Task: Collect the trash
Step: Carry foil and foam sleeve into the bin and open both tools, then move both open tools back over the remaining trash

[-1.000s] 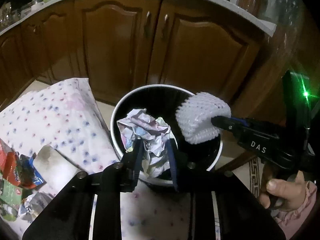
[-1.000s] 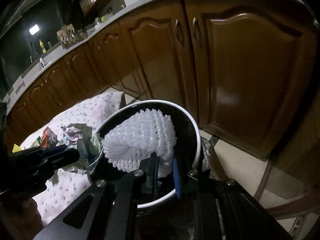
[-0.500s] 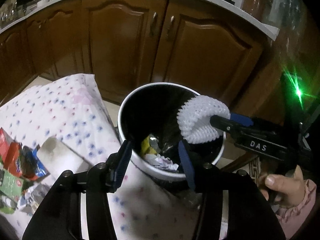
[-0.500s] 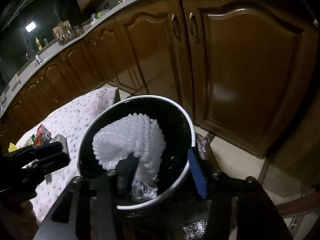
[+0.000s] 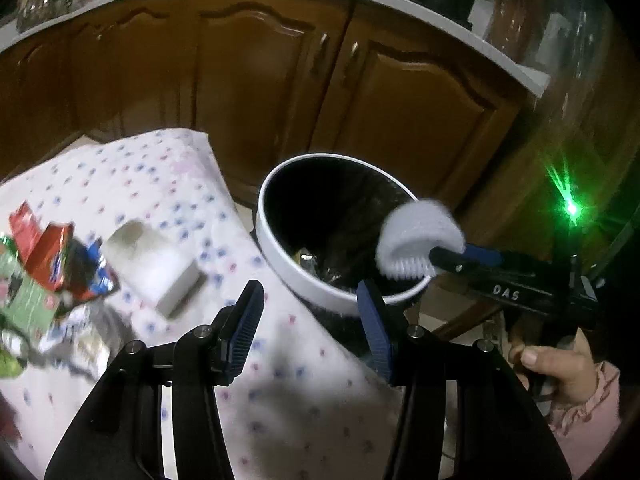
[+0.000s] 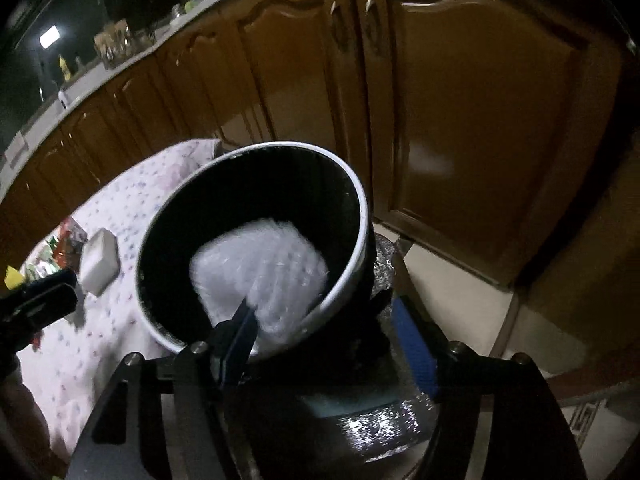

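The left hand-held gripper point(image 5: 308, 320) points forward and slightly down with its blue-padded fingers point(image 5: 244, 328) spread wide apart and nothing between them; it hangs over the edge of the table point(image 5: 280, 400), which is covered by a white cloth with small blue and pink dots, just short of the bin point(image 5: 316, 276). The right hand-held gripper point(image 6: 328, 344) also has its fingers standing well apart, one on each side of the bin's near rim. In the left wrist view it reaches in from the right, level and sideways, with the person's hand point(image 5: 560, 372) wrapped around its grip below a pink sleeve. The white foam net point(image 6: 260, 272) sits at its tip over the bin's mouth, blurred, against one finger only; whether it still touches that finger or is falling free cannot be told. The bin is round with a white rim and a black liner, standing just beside the table's corner in front of brown cupboard doors point(image 6: 480, 120), and some crumpled scraps point(image 5: 308, 260) lie at its bottom. On the cloth to the left rest a white box point(image 5: 152, 264) and, beyond it, a heap of red and green wrappers point(image 5: 44, 272).
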`<state>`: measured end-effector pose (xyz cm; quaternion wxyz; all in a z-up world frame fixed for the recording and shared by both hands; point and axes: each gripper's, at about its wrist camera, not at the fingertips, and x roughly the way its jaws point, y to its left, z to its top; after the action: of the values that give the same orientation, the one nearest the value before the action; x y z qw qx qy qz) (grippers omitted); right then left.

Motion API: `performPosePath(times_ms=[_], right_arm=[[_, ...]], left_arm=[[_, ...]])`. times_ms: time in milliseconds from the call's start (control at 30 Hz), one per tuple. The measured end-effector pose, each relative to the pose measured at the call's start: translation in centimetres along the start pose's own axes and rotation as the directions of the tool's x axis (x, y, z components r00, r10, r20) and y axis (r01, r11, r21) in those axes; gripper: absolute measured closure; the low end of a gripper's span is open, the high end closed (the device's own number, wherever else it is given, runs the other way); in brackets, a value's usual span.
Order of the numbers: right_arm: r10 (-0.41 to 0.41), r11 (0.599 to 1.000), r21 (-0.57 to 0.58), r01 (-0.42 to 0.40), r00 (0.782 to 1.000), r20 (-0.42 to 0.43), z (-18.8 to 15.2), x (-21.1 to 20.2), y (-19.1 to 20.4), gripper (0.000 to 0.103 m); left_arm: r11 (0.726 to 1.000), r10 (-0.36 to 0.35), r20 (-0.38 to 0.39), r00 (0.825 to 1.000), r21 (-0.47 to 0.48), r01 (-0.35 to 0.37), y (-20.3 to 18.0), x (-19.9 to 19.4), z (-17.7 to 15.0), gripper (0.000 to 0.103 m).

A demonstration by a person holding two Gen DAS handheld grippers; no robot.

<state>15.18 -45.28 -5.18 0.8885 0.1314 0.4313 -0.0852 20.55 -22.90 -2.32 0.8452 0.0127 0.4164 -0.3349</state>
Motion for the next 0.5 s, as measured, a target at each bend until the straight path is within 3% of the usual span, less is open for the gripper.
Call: performPosePath(times_ms=[300, 500], right_arm=[[0.047, 0.999, 0.012, -0.049, 0.991, 0.129, -1.4, -3.4, 2.3, 0.026], [0.073, 0.997, 0.016, -0.076, 0.987, 0.141, -1.0, -3.4, 3.8, 0.026]], left_arm=[[0.996, 0.040, 0.046, 0.998, -0.083, -0.036, 2.5, -4.7, -4.5, 0.051], [0.987, 0.093, 0.070, 0.993, -0.136, -0.082, 5.1, -8.1, -7.5, 0.051]])
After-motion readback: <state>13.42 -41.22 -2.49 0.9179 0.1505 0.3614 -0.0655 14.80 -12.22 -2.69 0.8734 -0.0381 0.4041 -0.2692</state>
